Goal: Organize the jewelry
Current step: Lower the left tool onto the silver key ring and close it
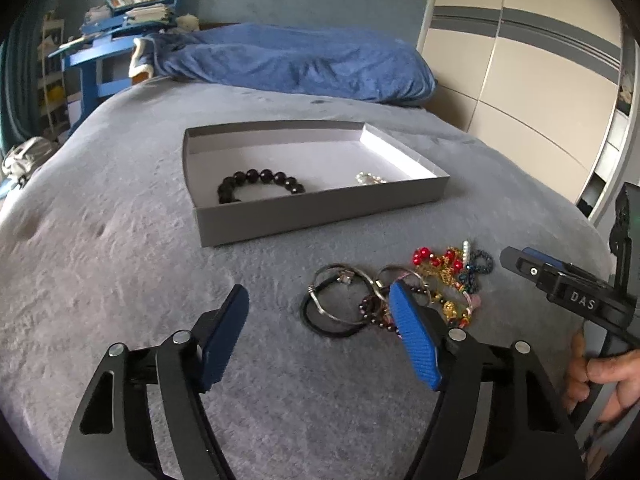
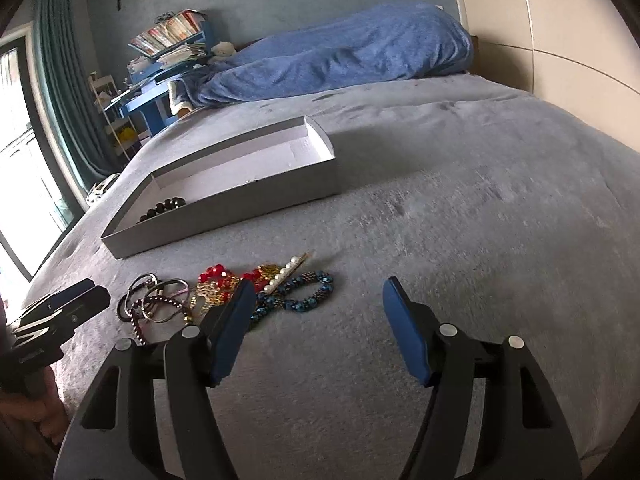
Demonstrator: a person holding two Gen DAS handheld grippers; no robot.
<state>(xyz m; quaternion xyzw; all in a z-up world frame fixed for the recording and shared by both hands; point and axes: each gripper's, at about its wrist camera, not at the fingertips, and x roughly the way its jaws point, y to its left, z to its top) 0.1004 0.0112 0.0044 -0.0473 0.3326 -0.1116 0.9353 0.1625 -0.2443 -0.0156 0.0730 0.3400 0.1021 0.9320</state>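
Jewelry pile [image 1: 404, 292] on bed, just in front of grey box [image 1: 312, 208]. Left tool [image 1: 320, 336] open, empty, nearest, pile touching its right finger. Right tool [image 2: 320, 332] open, empty, pile to its left.

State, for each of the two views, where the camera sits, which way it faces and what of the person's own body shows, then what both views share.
Left wrist: on the open left hand-held gripper, facing the grey box; a hand shows at right.
Right wrist: on the open right hand-held gripper, facing the bed; fingers show lower left.
Shared: box, black bead bracelet, jewelry pile.
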